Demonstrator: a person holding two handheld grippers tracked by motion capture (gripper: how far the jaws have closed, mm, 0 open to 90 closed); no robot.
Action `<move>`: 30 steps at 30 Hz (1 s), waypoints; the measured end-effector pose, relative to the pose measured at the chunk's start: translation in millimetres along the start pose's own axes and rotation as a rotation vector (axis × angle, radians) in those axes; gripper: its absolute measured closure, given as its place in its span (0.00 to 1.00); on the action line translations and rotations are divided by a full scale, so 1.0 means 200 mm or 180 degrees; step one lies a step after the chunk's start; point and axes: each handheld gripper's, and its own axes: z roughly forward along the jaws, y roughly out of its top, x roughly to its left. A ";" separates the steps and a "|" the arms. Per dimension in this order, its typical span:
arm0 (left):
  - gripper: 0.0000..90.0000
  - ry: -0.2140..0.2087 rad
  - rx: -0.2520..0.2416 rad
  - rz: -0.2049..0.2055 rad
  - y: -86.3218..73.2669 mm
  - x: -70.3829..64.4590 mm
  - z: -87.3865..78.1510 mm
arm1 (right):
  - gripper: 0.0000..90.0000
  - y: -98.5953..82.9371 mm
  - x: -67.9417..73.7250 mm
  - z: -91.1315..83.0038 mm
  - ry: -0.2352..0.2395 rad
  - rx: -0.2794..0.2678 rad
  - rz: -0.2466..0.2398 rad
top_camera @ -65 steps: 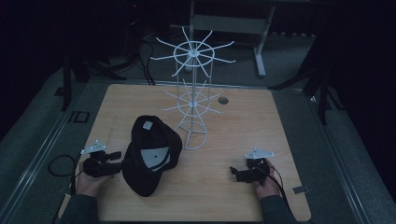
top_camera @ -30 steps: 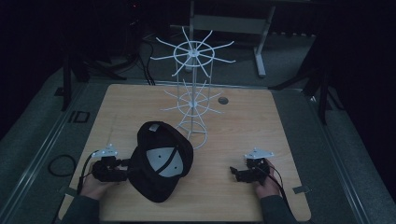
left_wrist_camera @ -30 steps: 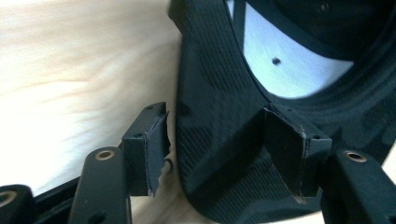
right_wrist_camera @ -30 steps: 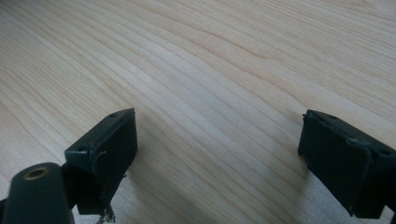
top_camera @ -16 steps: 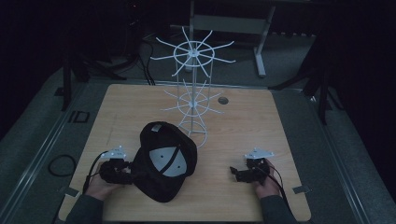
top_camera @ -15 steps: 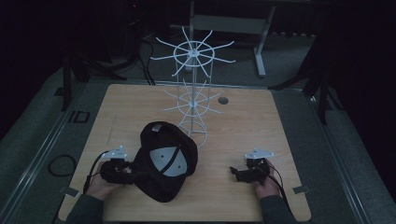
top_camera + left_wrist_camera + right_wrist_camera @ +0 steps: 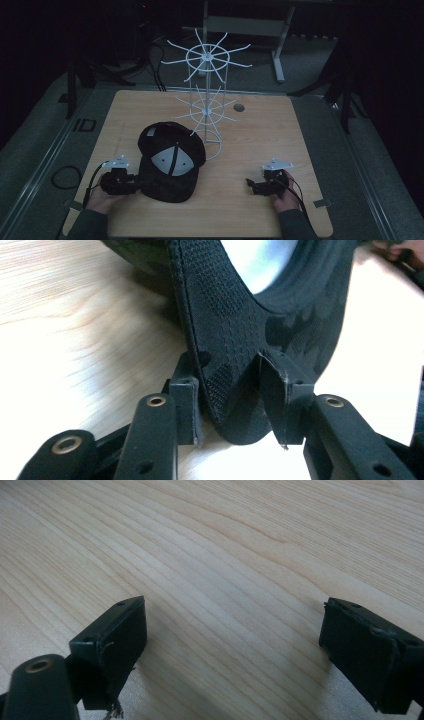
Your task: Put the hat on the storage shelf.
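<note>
Where dark room surrounds, pale wooden table, grey floor

The rack is set on the surface, toward the far middle. The cap is laid just in front of it and to its left, touching the foot of the rack. The left gripper is placed at the cap's near left edge, which is held between its jaws. The right gripper is found well apart, near the front right, jaws spread over bare surface.
</note>
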 end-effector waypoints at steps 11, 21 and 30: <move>0.84 0.0105 -0.0279 -0.0285 0.00 0.03 -0.07 | 0.13 0.00 0.00 0.00 0.0000 -0.0001 0.0000; 0.95 0.0394 -0.0554 -0.0579 0.02 0.03 -0.14 | 0.13 0.00 0.00 0.00 0.0000 -0.0001 0.0000; 0.96 0.0723 -0.0608 -0.0555 0.04 0.00 -0.16 | 0.13 0.00 0.00 0.00 0.0000 0.0001 0.0003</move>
